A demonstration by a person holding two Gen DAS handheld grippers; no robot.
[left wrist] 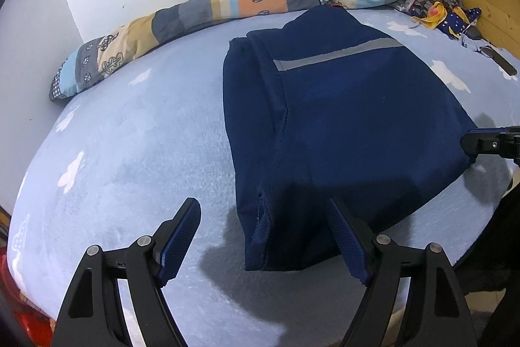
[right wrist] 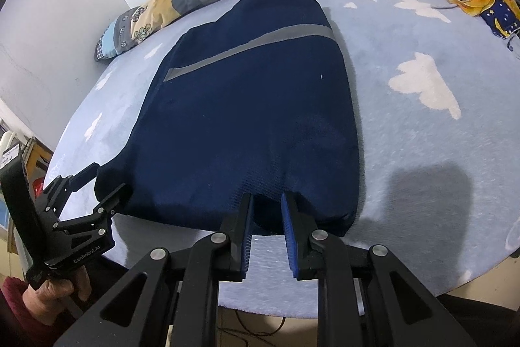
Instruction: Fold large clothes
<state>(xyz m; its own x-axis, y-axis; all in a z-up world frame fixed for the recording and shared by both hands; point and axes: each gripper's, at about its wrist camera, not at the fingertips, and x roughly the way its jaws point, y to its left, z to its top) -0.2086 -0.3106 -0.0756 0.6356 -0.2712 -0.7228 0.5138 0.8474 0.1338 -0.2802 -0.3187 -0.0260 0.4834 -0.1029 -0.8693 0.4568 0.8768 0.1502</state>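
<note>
In the left wrist view the folded navy fleece garment [left wrist: 341, 126] with a grey reflective stripe [left wrist: 334, 54] lies on the plush pale-blue cloud-print bedspread [left wrist: 130, 152], long axis near to far, the left gripper [left wrist: 263, 236] spread wide over its near left corner, while the right wrist view alone shows the right gripper [right wrist: 266, 210], blue ribbed pads slightly parted at the near hem, and a hand [right wrist: 55, 291] holding the left tool.

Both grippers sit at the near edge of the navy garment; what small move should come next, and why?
Probably close both on the near hem. The left gripper is wide open around the navy garment's near corner; the right gripper straddles its hem with a narrow gap, gripping nothing yet. The garment looks flat, ready for folding.
</note>
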